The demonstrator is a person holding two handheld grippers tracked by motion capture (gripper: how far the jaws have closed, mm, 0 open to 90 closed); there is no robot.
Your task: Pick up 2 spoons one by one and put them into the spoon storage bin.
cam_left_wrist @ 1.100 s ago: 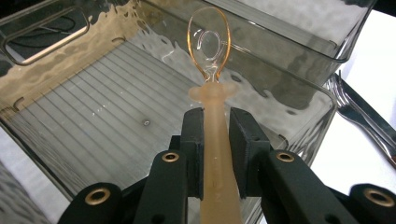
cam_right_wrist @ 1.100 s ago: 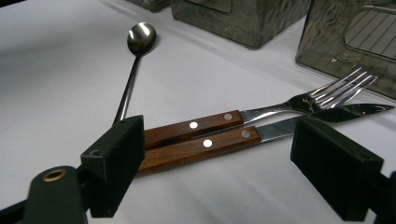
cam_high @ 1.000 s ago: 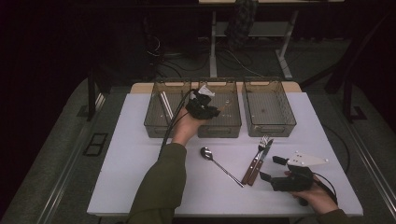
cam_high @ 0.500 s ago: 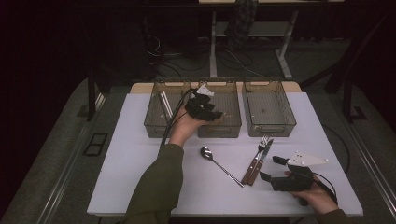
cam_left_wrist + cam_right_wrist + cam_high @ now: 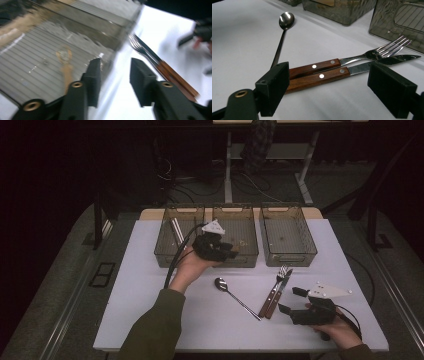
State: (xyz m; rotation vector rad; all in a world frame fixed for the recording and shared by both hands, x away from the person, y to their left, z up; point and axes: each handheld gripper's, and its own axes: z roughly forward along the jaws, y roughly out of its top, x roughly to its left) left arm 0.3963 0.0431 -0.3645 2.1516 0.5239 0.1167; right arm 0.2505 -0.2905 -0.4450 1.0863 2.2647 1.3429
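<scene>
Since a second ago my left gripper (image 5: 231, 254) has drawn back from the middle bin (image 5: 235, 227) toward its near wall, jaws just closing, parted, nothing between them. My right gripper (image 5: 290, 301) rests released near the tabletop's near right corner, jaws wide before the fork (image 5: 352, 60) and knife (image 5: 342, 72), which lie side by side, handles toward me, tips toward the far right bin (image 5: 287, 232).

The left gripper view is motion-blurred; the fork (image 5: 140, 46) and knife (image 5: 175, 75) handles there smear together.

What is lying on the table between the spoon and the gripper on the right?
In the high view, a fork and knife lie side by side between the spoon and the right gripper.
</scene>
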